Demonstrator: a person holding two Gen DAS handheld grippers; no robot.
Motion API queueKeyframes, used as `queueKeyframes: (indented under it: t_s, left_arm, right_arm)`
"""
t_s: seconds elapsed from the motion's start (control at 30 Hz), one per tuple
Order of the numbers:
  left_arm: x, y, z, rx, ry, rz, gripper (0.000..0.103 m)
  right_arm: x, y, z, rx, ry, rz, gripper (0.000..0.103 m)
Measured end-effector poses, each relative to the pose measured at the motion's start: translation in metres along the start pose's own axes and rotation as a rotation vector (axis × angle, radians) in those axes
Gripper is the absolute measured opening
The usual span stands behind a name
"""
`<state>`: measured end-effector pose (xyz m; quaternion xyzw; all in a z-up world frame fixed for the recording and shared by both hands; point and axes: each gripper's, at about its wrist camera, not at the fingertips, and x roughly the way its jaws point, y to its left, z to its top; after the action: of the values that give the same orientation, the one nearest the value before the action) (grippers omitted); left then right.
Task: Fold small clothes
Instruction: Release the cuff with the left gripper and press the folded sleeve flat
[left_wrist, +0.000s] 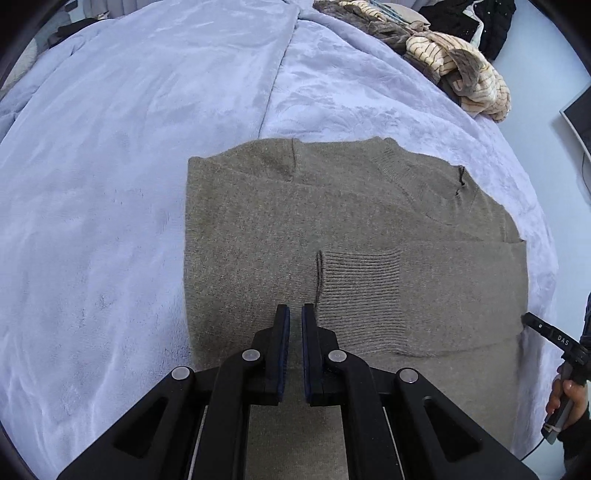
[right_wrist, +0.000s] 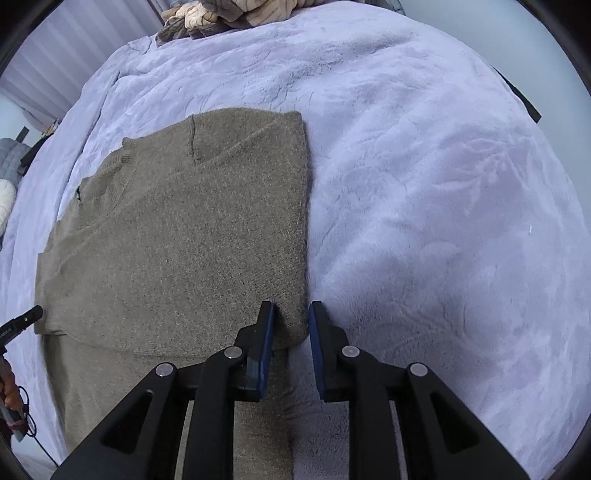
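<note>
the lilac blanket (left_wrist: 110, 184) fills both views, and the grey-brown sweater (left_wrist: 332, 221) lies flat at centre frame, sleeve cuff (left_wrist: 358, 291) folded across. left gripper (left_wrist: 295, 314) hovers pinched shut, empty. right gripper (right_wrist: 291, 314), narrowly parted, straddles the folded edge at lower centre; best to pinch both layers cleanly.

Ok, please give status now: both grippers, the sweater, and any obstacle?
Left gripper shut, empty, over sweater. Right gripper open, astride sweater's folded edge. Clothes pile far off, nothing in the way.
</note>
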<state>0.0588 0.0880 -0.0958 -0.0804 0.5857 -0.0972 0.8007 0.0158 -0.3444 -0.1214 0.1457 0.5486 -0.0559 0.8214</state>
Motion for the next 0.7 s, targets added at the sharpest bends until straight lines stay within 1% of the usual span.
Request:
queueKeyframes:
  t_s: [0.07,0.13,0.2,0.27,0.3,0.33,0.37,0.43,0.47,0.5,0.53,0.6,0.63,0.67,0.7]
  left_arm:
    - [-0.002,-0.007,0.002,0.026,-0.009,-0.027,0.006]
    - [0.005,-0.020,0.004,0.053,-0.005,-0.041,0.006]
    - [0.020,-0.031,0.008,0.069,0.010,-0.022,0.006]
    - [0.042,-0.036,0.014,0.063,0.022,0.050,0.006]
    - [0.049,-0.035,0.013,0.047,0.030,0.050,0.006]
    - [0.054,-0.030,0.013,0.022,0.034,0.032,0.006]
    - [0.054,-0.027,0.012,0.010,0.030,0.019,0.006]
    - [0.048,-0.023,0.010,0.017,0.028,0.016,0.006]
    - [0.044,-0.022,0.008,0.027,0.029,0.033,0.006]
    - [0.042,-0.021,0.005,0.041,0.032,0.070,0.006]
    - [0.039,-0.018,0.001,0.047,0.039,0.091,0.006]
    - [0.034,-0.011,-0.006,0.027,0.059,0.091,0.006]
    - [0.030,-0.008,-0.010,0.019,0.065,0.090,0.006]
    - [0.027,-0.008,-0.013,0.021,0.067,0.095,0.006]
    - [0.024,-0.008,-0.014,0.026,0.066,0.103,0.006]
  right_arm:
    - [-0.009,0.006,0.000,-0.013,-0.024,0.028,0.021]
    - [-0.008,0.015,0.002,-0.037,-0.025,0.046,0.021]
    - [-0.002,0.023,0.002,-0.058,-0.009,0.044,0.021]
    - [0.009,0.024,0.001,-0.059,0.023,0.032,0.021]
    - [0.018,0.023,0.000,-0.057,0.042,0.016,0.021]
    - [0.024,0.025,0.000,-0.055,0.049,0.014,0.020]
    - [0.028,0.023,-0.002,-0.057,0.046,0.014,0.018]
    - [0.026,0.022,-0.004,-0.076,0.035,0.010,0.017]
    - [0.023,0.024,-0.006,-0.097,0.031,-0.003,0.017]
    - [0.021,0.025,-0.008,-0.118,0.029,-0.017,0.017]
    - [0.020,0.027,-0.009,-0.142,0.029,-0.032,0.017]
    - [0.017,0.030,-0.011,-0.168,0.031,-0.055,0.017]
    - [0.014,0.030,-0.013,-0.166,0.031,-0.064,0.017]
    - [0.011,0.030,-0.013,-0.152,0.033,-0.066,0.020]
    - [0.008,0.030,-0.013,-0.138,0.034,-0.063,0.021]
